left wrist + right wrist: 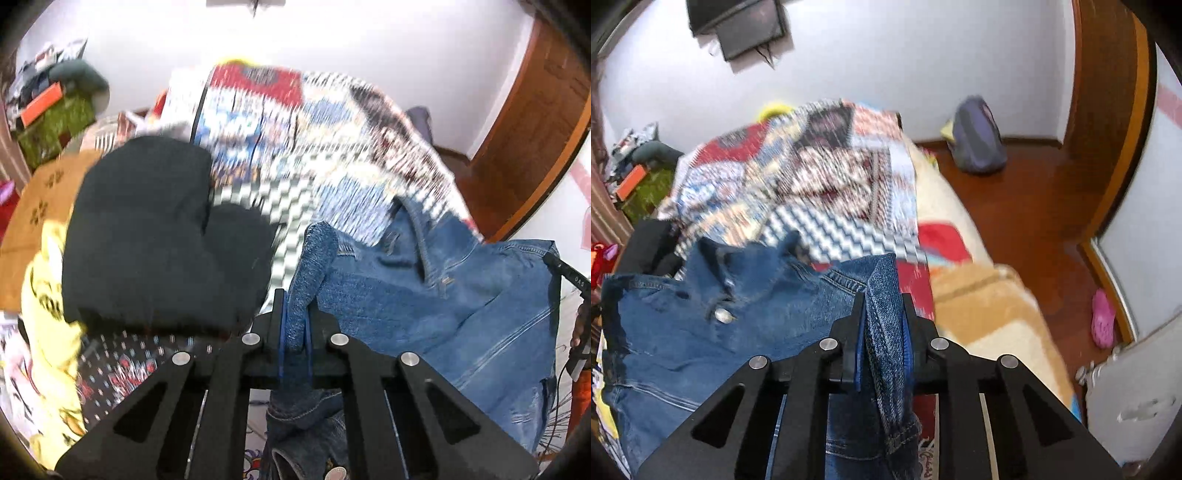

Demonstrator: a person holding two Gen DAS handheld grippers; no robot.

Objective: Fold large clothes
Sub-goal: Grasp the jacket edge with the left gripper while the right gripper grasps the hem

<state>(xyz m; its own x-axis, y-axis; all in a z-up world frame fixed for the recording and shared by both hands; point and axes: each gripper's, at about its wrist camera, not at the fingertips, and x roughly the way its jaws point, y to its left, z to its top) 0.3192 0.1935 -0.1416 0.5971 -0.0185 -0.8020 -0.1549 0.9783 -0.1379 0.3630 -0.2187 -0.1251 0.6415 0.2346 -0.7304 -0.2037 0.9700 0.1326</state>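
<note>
Between both pairs of tongs hangs a blue denim jacket (443,295): the left tongs (295,317) are clenched on a fold of its hem, the right tongs (884,317) on a seamed edge. Beyond them lies a patterned quilt (812,177); left of the left tongs, a black garment (155,229).

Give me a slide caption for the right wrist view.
Right tool pinches a denim jacket edge, lifting it above the patchwork quilt on the bed.
</note>
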